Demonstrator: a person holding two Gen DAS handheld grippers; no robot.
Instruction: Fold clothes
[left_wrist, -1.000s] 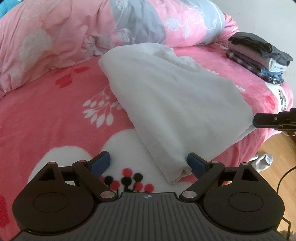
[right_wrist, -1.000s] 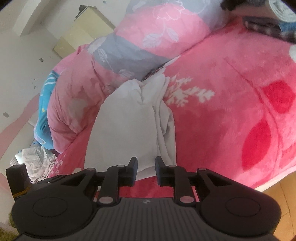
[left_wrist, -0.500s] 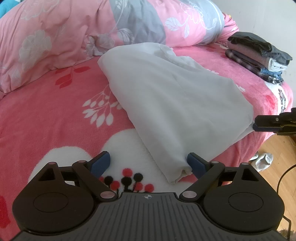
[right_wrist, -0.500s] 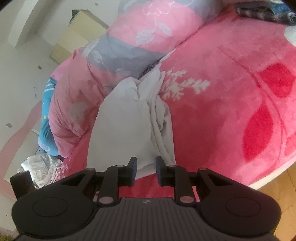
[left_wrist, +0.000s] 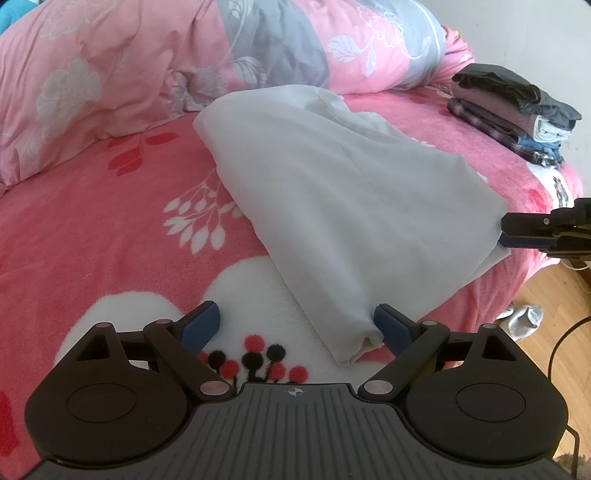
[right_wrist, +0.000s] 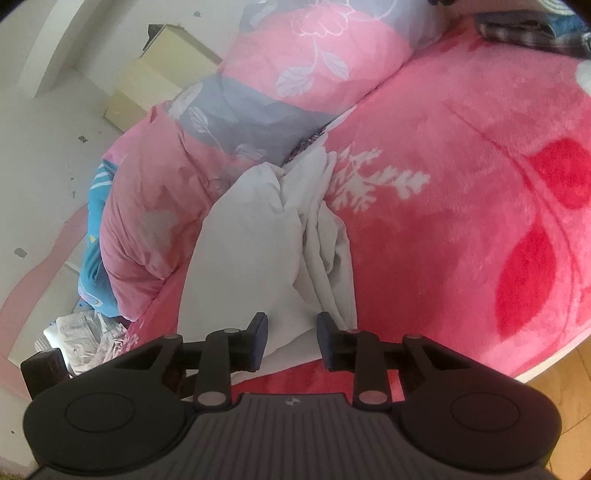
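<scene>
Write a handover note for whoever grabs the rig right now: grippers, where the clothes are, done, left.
Left gripper: wide open, holding nothing; the white garment's near corner lies just inside its right pad.
Right gripper: jaws parted around the garment's opposite corner, pads not pressing it.
White garment: roughly folded on the pink blanket, far end rumpled against the floral duvet.
Done: folded stack at the bed's far corner.
Left: finish folding the white garment, probably add it to the stack.

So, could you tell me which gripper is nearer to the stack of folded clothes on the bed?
The right. The right gripper sits at the white garment's corner on the side of the stack of folded clothes; the left gripper is at the garment's opposite corner, farther from it.
</scene>
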